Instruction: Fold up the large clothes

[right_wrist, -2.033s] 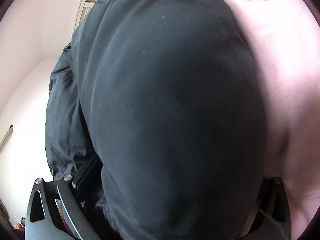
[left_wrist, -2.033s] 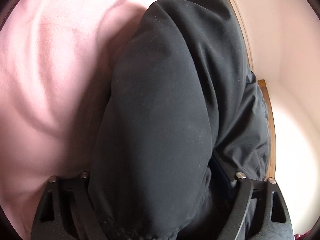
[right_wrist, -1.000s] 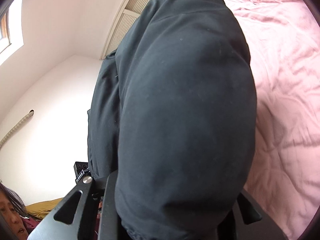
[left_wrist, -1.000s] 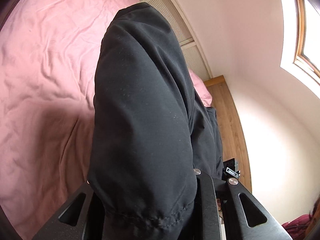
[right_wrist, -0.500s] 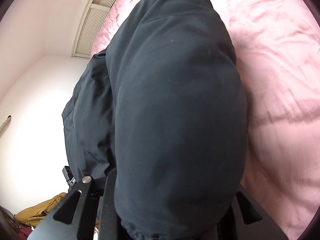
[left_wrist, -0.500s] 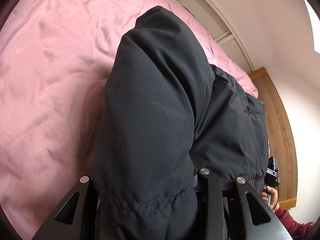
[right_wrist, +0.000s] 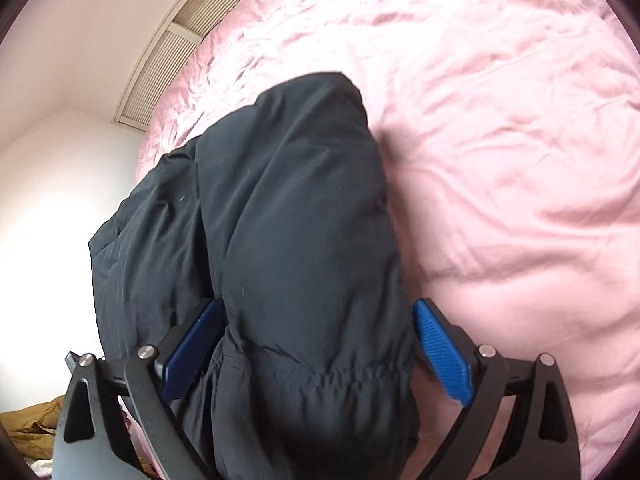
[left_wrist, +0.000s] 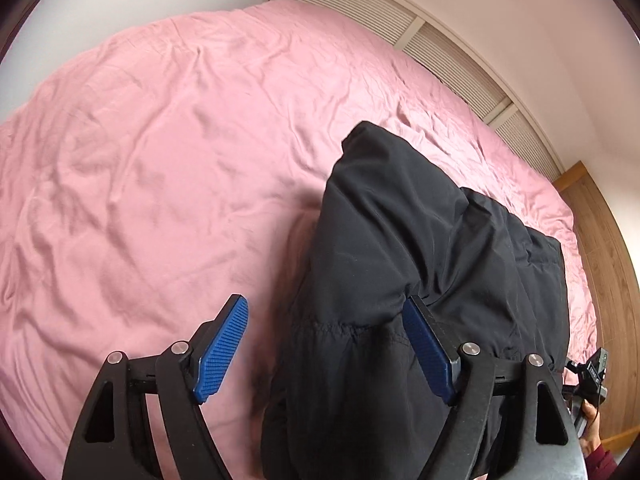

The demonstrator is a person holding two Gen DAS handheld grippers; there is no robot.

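A black padded jacket (left_wrist: 420, 264) lies bunched on the pink bedsheet (left_wrist: 160, 160), filling the lower right of the left wrist view and the centre of the right wrist view. The left gripper (left_wrist: 326, 346) has its jaws opening wide; a cuffed end of the jacket sits between them against the right-hand blue pad, clear of the left one. The right gripper (right_wrist: 316, 356) is opening too, the jacket's gathered hem between its pads. Slatted panels (left_wrist: 440, 48) line the wall beyond.
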